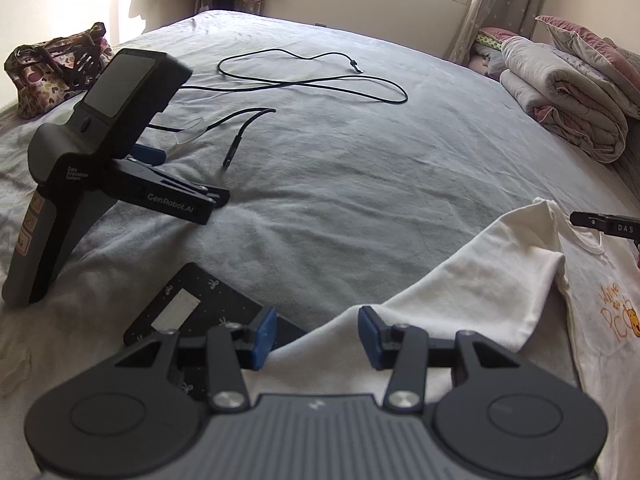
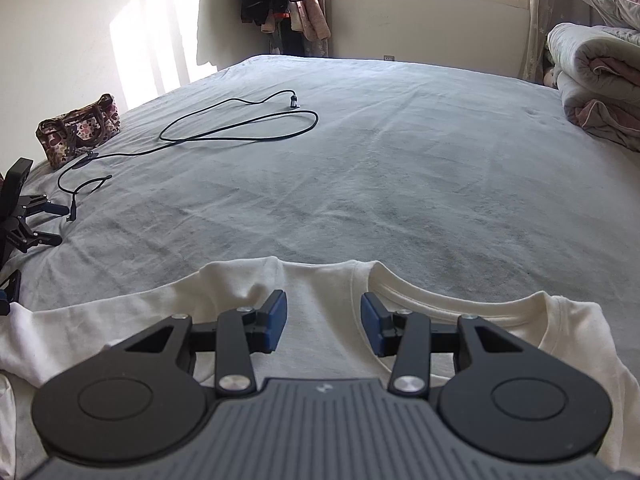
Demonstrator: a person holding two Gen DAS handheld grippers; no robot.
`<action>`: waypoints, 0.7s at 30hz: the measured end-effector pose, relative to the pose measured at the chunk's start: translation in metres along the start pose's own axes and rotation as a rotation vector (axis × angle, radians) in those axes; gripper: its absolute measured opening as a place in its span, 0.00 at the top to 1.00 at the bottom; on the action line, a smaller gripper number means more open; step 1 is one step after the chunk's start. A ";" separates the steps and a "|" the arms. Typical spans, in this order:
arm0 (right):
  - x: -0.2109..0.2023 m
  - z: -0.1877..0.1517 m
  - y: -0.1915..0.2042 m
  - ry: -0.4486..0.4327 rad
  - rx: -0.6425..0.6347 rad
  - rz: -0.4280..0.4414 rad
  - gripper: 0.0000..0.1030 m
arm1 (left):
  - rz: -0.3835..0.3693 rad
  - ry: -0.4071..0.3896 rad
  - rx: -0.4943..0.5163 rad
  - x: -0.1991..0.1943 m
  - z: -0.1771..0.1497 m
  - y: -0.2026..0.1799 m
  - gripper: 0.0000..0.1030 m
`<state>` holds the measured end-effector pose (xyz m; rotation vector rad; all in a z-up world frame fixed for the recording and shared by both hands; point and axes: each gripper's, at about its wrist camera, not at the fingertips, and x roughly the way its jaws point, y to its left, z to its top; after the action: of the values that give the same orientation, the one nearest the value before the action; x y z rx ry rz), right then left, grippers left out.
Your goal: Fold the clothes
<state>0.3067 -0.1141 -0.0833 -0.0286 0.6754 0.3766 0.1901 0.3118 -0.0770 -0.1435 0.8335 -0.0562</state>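
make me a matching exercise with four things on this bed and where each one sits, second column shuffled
Things:
1. white t-shirt
2. black cable
3. patterned handbag
4. folded quilts

Places:
A. far left edge of the bed, near the sunlit wall
B. looped on the grey sheet, mid-left
C. stacked at the right side, below the curtain
D. spread flat at the near edge, under both open grippers

Pairs: 1-D, 2-B, 3-A, 4-C
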 end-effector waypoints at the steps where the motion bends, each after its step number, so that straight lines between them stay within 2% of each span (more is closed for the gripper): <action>1: 0.000 0.000 0.001 -0.001 -0.004 0.001 0.56 | 0.014 0.000 -0.021 -0.005 -0.002 0.005 0.55; 7: 0.002 -0.002 0.003 0.002 0.008 -0.003 0.56 | 0.104 -0.004 -0.135 -0.028 -0.026 0.028 0.55; 11: 0.003 -0.001 0.005 0.008 0.013 -0.011 0.56 | 0.098 -0.075 -0.151 -0.029 -0.031 0.029 0.57; 14: 0.003 0.000 0.006 0.010 0.011 -0.018 0.56 | 0.088 -0.075 -0.139 -0.020 -0.029 0.025 0.58; 19: 0.003 0.003 0.009 0.013 0.006 -0.031 0.56 | 0.124 -0.067 -0.135 -0.013 -0.034 0.018 0.68; 21: 0.002 0.005 0.009 0.007 0.022 -0.033 0.56 | 0.166 -0.072 -0.122 -0.013 -0.036 0.015 0.80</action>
<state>0.3077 -0.1049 -0.0798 -0.0207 0.6851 0.3372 0.1544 0.3239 -0.0933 -0.1892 0.7744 0.1548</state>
